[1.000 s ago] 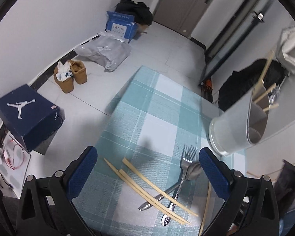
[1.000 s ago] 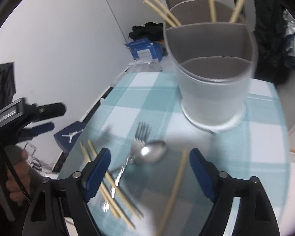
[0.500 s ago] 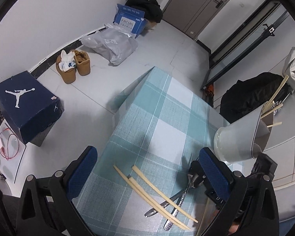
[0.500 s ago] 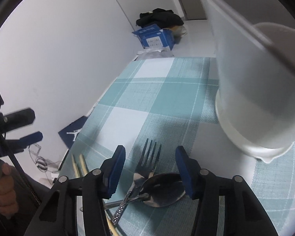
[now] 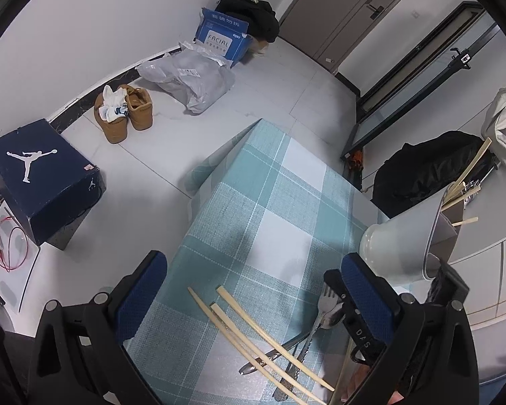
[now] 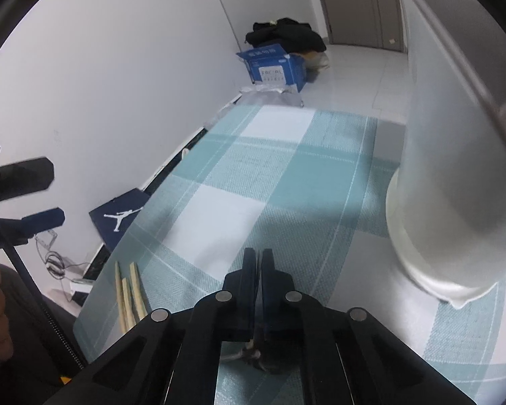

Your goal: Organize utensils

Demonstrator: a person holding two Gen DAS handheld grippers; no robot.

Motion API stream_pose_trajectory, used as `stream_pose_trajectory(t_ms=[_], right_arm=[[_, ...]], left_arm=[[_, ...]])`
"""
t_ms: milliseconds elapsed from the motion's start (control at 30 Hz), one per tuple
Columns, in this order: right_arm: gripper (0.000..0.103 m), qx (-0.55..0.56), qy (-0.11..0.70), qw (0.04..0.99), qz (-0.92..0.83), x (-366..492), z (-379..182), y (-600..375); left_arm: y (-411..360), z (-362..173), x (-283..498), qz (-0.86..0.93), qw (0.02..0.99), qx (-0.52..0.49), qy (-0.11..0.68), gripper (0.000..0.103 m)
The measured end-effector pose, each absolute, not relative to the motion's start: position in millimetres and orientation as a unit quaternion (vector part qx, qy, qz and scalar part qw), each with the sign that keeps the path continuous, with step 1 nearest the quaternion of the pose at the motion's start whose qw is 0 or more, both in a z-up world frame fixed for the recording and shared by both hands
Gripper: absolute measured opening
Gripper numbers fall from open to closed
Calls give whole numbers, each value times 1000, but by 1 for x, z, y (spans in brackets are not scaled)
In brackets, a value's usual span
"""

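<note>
A steel fork (image 5: pixel 326 298) and a spoon (image 5: pixel 332 317) lie crossed with three bamboo chopsticks (image 5: pixel 253 317) on the teal checked tablecloth (image 5: pixel 280 209). A frosted holder cup (image 5: pixel 399 246) with chopsticks in it stands at the right. My right gripper (image 6: pixel 258 260) is shut low over the cloth where the fork and spoon heads lie; they are hidden under it, so what it pinches is unclear. In the left wrist view it (image 5: pixel 335 283) sits at the fork. My left gripper (image 5: pixel 253 280) is open and empty above the chopsticks.
The cup (image 6: pixel 455 185) stands close on the right of my right gripper. The table edge (image 6: pixel 124 236) drops off to the left. On the floor are a navy shoe box (image 5: pixel 44 182), tan shoes (image 5: pixel 124 114), a plastic bag (image 5: pixel 192 77) and a blue carton (image 5: pixel 222 37).
My right gripper has moved down and forward onto the fork and spoon heads and its jaws have closed. My left gripper has drawn back and up a little, still open.
</note>
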State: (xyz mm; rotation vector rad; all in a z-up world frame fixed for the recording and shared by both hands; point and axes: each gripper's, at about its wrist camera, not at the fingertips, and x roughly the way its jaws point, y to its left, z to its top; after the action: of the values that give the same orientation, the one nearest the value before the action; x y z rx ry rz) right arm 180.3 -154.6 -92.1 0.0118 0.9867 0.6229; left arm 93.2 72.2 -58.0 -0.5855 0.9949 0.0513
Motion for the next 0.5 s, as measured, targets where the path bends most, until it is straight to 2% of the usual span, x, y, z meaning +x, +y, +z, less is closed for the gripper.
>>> stream_pose_trajectory(t_ms=[500], right_arm=[[1, -70, 373, 891, 249, 173, -40, -139]], left_arm=[[72, -56, 90, 26, 840, -281, 464, 101]])
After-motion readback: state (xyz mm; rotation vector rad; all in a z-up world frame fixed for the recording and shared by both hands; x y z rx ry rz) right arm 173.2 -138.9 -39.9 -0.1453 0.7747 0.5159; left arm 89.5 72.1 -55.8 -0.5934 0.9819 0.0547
